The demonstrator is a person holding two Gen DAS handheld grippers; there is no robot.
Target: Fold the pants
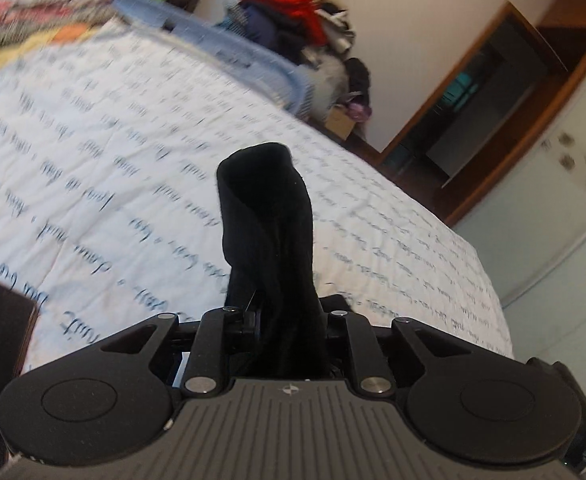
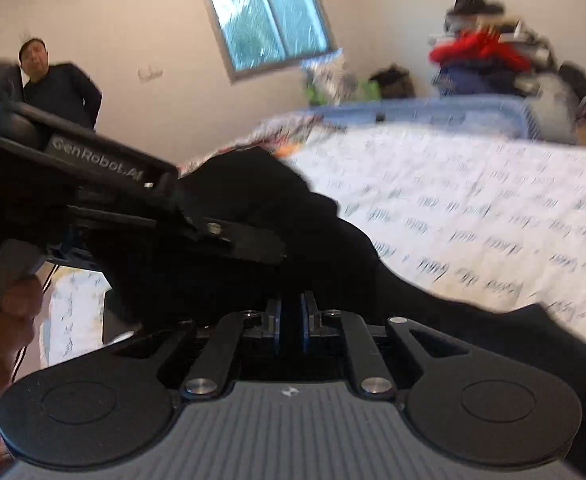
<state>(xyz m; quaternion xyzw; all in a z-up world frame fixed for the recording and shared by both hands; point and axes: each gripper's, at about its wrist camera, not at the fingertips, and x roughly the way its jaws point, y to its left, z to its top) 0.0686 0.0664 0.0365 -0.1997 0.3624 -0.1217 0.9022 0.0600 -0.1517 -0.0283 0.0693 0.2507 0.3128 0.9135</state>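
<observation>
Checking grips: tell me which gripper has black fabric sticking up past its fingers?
The left gripper: a bunched fold of the black pants stands above it. The right gripper shows none protruding.

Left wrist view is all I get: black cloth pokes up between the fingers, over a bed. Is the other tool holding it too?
Observer: Yes. The right gripper is closed on the same black pants that the left gripper grips.
Operator: Is anyone else in the room?
Observer: A man in a dark top stands by the far wall.
Operator: Any daylight?
Observer: A window is set in the wall beside him.
</observation>
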